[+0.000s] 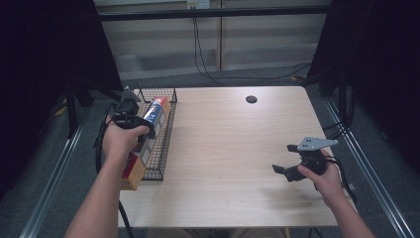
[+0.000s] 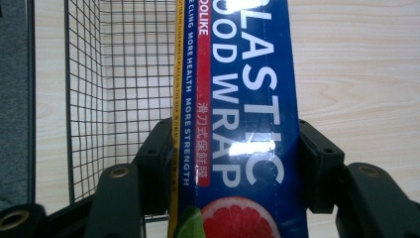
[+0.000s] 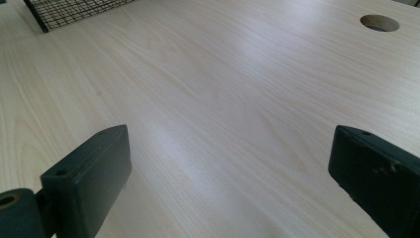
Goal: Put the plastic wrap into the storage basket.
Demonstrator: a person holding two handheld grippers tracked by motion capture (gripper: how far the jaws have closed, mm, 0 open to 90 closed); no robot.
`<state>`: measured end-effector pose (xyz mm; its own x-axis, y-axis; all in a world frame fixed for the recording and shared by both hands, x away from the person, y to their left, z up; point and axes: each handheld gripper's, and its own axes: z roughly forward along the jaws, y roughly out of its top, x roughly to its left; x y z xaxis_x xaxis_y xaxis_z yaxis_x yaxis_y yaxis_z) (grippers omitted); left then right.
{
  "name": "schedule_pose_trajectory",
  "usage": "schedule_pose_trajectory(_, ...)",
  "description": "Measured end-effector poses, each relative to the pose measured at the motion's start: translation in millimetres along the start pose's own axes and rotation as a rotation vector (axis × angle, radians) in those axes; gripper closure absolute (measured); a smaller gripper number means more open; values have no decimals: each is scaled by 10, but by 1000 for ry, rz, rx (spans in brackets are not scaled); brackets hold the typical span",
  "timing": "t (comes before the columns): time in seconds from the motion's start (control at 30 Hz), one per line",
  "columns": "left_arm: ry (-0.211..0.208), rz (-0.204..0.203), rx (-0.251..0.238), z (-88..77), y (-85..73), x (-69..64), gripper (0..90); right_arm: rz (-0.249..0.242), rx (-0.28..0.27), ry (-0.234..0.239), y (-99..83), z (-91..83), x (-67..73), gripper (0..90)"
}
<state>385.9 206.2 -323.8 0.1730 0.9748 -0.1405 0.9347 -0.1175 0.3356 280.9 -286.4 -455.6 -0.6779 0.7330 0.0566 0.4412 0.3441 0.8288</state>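
High view: the left claw (image 1: 143, 130), at the left of the frame, grips a long blue cardboard box of plastic food wrap (image 1: 148, 136). The box's long axis runs from the lower left toward the upper middle, along the black wire mesh basket (image 1: 167, 130) at the left edge of the pale wooden table (image 1: 233, 148). The box lies partly over the basket; whether it rests inside cannot be told. The right claw (image 1: 285, 171) hovers at lower right, well apart from the box, so the left hand is far nearer.

Left gripper view: both jaws are clamped on the box's long sides, with the basket behind at upper left.

Right gripper view: the jaws stand wide apart, holding nothing, over bare table.
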Motion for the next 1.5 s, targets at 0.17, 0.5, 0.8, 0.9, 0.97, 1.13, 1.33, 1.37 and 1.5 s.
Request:
schedule_pose_trajectory(0.17,-4,-13,-5,1,-2,21,434,0,1,-1,1,-3,2,28)
schedule_pose_trajectory(0.5,9,-28,-1,10,-16,80,434,0,-1,3,6,-4,7,28)
schedule_pose_trajectory(0.8,20,-40,0,16,-34,140,433,-3,-2,0,9,-2,12,28)
schedule_pose_trajectory(0.9,24,-43,3,31,-39,172,434,-4,1,3,10,0,18,28)
schedule_pose_trajectory(0.97,31,-46,2,44,-46,190,433,-6,4,5,10,0,19,28)
schedule_pose_trajectory(1.13,39,-77,1,68,-60,210,433,-5,2,8,10,0,18,28)
schedule_pose_trajectory(1.33,40,-81,9,96,-66,249,433,-7,-2,11,12,2,23,29)
schedule_pose_trajectory(1.37,38,-85,12,98,-67,250,433,-7,-2,10,12,1,22,29)
schedule_pose_trajectory(1.5,42,-98,12,127,-70,249,433,-11,-1,10,11,6,19,29)
